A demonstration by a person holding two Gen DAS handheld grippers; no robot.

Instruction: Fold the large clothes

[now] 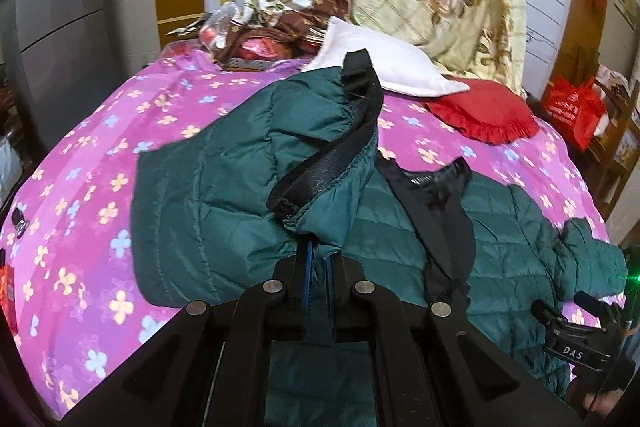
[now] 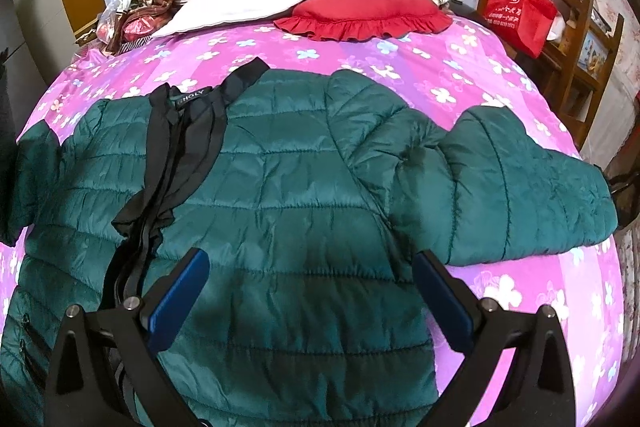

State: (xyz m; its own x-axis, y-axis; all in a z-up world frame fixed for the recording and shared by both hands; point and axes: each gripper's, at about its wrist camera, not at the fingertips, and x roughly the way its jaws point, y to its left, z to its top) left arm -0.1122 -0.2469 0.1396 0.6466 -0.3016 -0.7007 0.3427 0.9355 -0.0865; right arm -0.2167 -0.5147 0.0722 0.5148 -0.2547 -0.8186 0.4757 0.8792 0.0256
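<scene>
Left claw pinches the jacket edge, lifted — first fold underway; right claw gapes above, sleeve unfolded.

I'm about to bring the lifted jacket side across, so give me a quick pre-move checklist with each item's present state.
1. Left gripper shut on the jacket: ok.
2. Right gripper open, holding nothing, above the jacket: ok.
3. Right sleeve folded in: not ok, it lies spread toward the bed edge.
4. Red pillow apart from the jacket: ok.
5. Zipper closed: not ok.
6. Hem flat: cannot tell.
</scene>
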